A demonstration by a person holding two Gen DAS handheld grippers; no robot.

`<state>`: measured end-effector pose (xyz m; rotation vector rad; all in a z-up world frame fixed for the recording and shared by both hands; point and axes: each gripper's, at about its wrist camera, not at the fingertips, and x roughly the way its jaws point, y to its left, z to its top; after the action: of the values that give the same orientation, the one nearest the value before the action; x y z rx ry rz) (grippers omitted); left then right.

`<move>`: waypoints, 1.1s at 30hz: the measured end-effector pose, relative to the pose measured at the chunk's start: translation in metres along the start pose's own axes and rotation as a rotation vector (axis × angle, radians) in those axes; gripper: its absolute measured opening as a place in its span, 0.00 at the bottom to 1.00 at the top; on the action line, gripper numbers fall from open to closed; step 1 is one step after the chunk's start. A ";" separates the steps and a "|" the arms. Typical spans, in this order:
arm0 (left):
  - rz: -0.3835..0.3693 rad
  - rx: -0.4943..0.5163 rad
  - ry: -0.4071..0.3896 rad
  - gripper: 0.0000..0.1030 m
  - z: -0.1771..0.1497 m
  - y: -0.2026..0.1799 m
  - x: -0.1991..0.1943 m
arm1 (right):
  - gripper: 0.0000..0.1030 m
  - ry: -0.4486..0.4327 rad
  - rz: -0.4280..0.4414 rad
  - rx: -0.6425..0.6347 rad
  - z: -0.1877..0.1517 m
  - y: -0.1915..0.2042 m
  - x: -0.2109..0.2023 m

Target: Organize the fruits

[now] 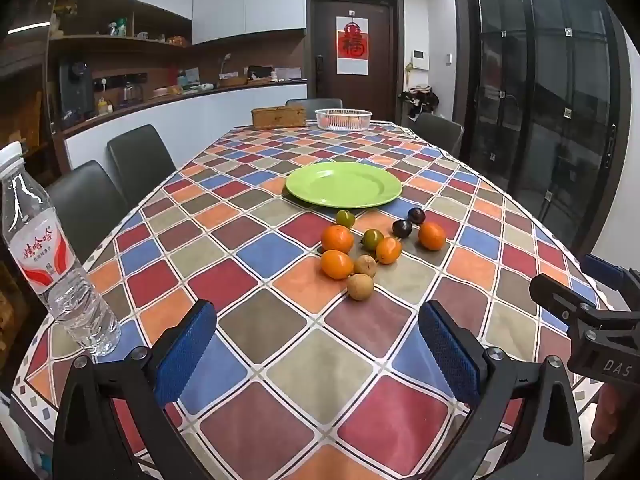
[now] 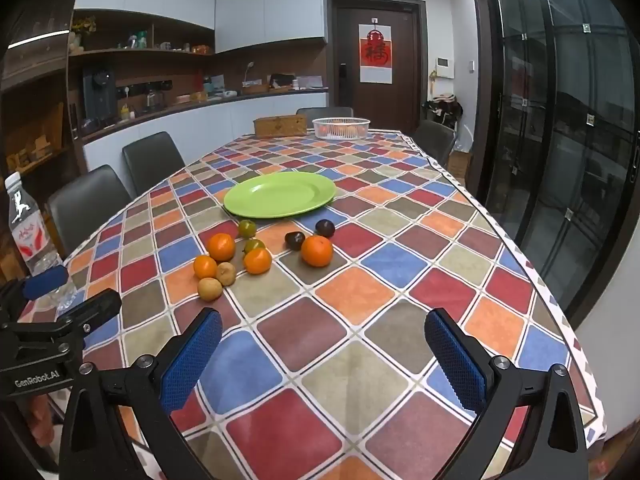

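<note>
Fruits (image 1: 370, 246) loose on cloth, ahead of both sets of jaws, none gripped. Plate (image 1: 343, 184) beyond them bare. Judgement: task not started, all sorting left. Left gripper (image 1: 316, 354) jaws wide apart, empty; right gripper (image 2: 324, 354) likewise. Bottle (image 1: 44, 248) far left of left jaws, red Chinese label. Gripper bodies read "DAS", "GenRobot.AI". Door poster (image 1: 352, 45): red character.

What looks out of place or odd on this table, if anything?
Nothing is spilled or broken. The one untidy thing: the fruits lie loose on the tablecloth, in a cluster just in front of the green plate, which holds nothing. The water bottle stands upright at the table's left edge. Both grippers are open.
</note>
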<state>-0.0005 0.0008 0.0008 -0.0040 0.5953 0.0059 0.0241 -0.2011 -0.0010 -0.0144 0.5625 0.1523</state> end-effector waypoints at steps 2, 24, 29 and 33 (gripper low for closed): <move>-0.007 0.000 -0.006 1.00 0.001 0.000 -0.001 | 0.99 0.003 -0.002 -0.002 0.000 0.000 0.000; 0.004 0.001 -0.028 1.00 0.003 -0.002 -0.009 | 0.99 0.001 -0.005 -0.005 0.002 0.002 -0.003; 0.003 0.004 -0.035 1.00 0.004 -0.002 -0.011 | 0.99 0.000 -0.005 -0.004 0.002 0.001 -0.003; 0.003 0.004 -0.037 1.00 0.004 -0.003 -0.012 | 0.99 -0.001 -0.005 -0.004 0.002 0.001 -0.003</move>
<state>-0.0081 -0.0020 0.0104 0.0014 0.5581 0.0078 0.0222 -0.2008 0.0024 -0.0194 0.5611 0.1486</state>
